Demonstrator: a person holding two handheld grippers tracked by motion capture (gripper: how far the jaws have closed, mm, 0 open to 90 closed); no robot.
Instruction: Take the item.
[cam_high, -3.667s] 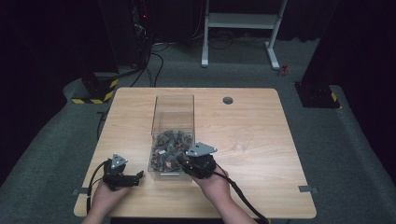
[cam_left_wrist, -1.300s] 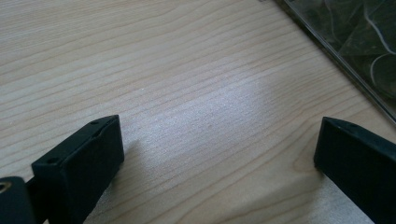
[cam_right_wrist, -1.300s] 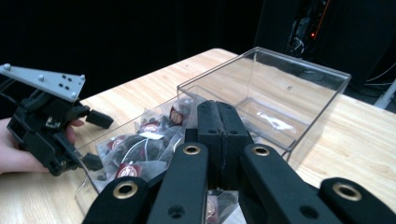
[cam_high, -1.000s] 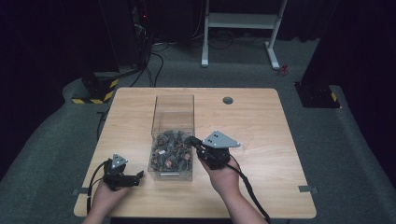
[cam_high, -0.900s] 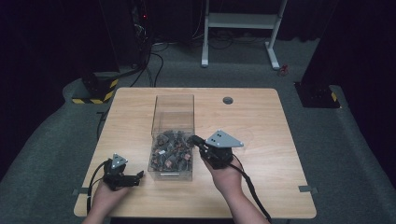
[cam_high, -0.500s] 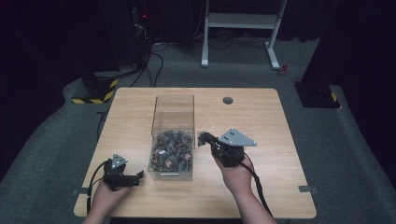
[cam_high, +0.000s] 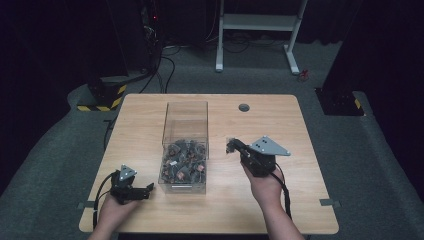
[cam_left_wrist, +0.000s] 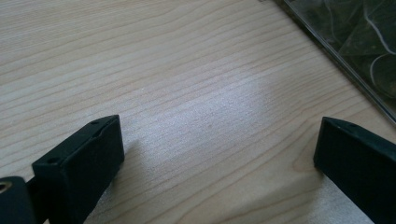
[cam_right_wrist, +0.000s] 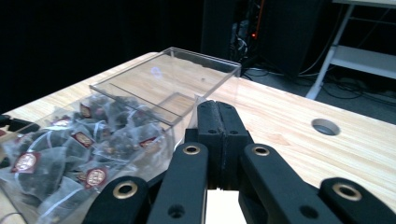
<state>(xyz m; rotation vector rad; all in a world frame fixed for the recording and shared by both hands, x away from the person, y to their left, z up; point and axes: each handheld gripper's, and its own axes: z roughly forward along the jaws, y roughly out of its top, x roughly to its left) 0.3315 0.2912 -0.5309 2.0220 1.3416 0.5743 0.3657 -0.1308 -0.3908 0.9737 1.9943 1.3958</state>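
The light wooden table (cam_high: 300, 130) carries a clear plastic box (cam_high: 185, 145) whose near half is heaped with pyramid tea bags (cam_right_wrist: 70, 149); the right gripper view brings out their small red-brown tags, the print on them too small to read, where the high view gives only a dark jumble. The right gripper (cam_high: 231, 145) hangs just right of the box, jaws pressed together on a pale tea bag corner (cam_right_wrist: 198, 105). The left gripper (cam_high: 147, 189) rests low on the table beside the box's near left corner, jaws spread wide over bare wood.
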